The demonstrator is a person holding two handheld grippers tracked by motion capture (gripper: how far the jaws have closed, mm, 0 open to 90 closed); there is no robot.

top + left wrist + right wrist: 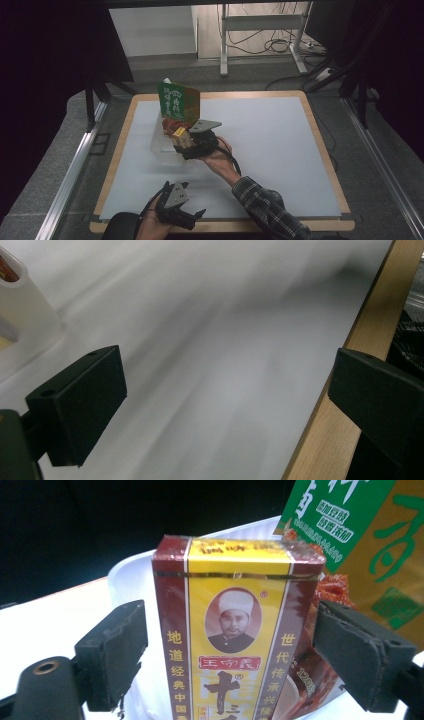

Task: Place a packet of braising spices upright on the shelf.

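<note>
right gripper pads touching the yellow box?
Apart. The right gripper view shows the right gripper straddling the yellow box, with a gap at each pad.

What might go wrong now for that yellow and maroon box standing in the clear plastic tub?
The yellow and maroon box stands between the right gripper pads with gaps on both sides, so it may topple. It could knock the tall green and orange packet behind it. Pulling back carelessly might drag the clear plastic tub.

my right sleeve (267,204) is dark plaid. both grippers black: left gripper (176,214), right gripper (196,145), each topped by a grey three-cornered plate, black cable trailing.
</note>
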